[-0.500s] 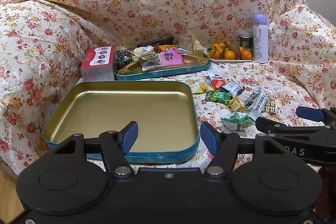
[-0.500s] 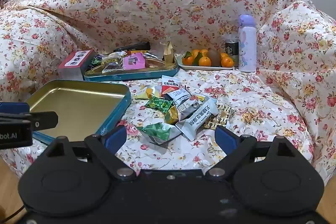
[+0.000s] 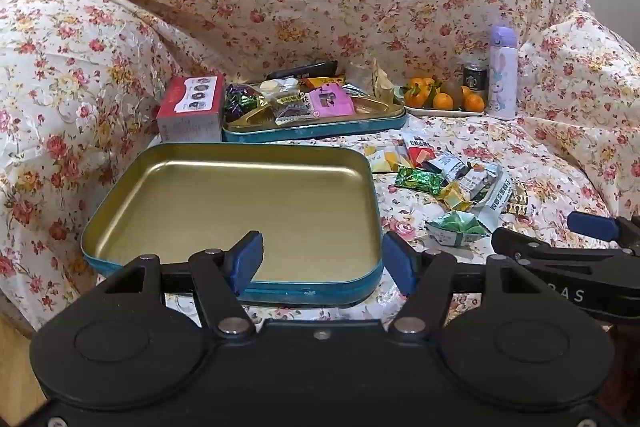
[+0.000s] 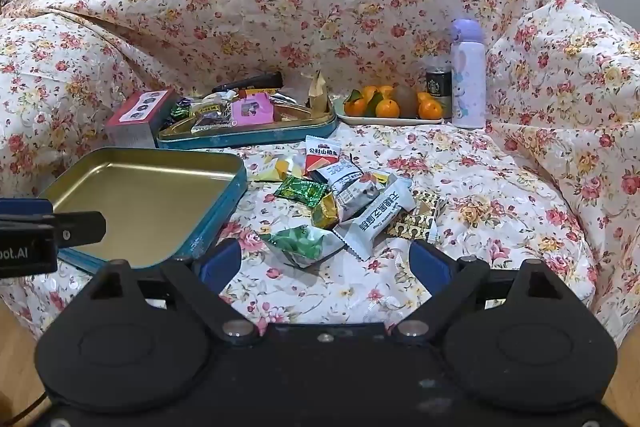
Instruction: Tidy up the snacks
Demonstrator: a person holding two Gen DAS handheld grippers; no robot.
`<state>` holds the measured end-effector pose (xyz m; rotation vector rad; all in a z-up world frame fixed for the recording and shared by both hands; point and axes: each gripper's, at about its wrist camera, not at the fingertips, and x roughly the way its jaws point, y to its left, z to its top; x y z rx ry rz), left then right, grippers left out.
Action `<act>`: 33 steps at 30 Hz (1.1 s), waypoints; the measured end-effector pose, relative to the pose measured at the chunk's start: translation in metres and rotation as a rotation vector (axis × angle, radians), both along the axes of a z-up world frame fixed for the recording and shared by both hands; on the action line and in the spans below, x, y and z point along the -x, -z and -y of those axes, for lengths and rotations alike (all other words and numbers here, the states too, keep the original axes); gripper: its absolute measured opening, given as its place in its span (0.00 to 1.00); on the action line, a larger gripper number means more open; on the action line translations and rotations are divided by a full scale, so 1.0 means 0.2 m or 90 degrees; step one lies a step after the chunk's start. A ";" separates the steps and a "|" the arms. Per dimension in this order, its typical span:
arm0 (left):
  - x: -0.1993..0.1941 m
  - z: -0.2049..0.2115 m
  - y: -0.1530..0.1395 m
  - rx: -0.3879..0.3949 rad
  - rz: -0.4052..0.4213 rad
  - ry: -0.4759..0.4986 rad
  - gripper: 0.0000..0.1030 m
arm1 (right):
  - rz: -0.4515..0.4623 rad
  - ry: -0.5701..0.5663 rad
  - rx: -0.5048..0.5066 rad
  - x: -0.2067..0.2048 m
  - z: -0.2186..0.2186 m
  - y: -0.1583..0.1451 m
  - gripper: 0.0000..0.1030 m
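- Left gripper [image 3: 322, 261]: fingers spread, empty, over empty tin tray [image 3: 168, 183]; near rim hidden.
- Right gripper [image 4: 326, 263]: fingers spread, empty.
- Snack packets [image 4: 348, 203]: piled, overlapping, on floral sofa cover [image 4: 480, 187].

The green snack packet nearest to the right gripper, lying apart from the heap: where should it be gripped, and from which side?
Probably across its puffed middle, coming down from above and from the near side. The green snack packet lies flat on the floral cover, its near end clear of the other wrappers, and the right gripper is open just before it. Its crimped ends look thin and could slip.
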<state>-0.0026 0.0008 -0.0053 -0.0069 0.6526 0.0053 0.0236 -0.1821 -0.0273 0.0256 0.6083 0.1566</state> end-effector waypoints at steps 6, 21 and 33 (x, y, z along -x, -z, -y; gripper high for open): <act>-0.03 -0.04 -0.01 0.014 -0.019 -0.012 0.66 | -0.006 -0.005 -0.001 0.00 -0.01 0.00 0.93; -0.06 -0.06 0.01 0.007 -0.033 -0.034 0.66 | -0.034 -0.024 -0.002 -0.04 -0.06 -0.02 0.93; -0.08 -0.08 0.03 0.000 -0.048 -0.049 0.66 | -0.073 -0.040 -0.002 -0.09 -0.12 -0.03 0.93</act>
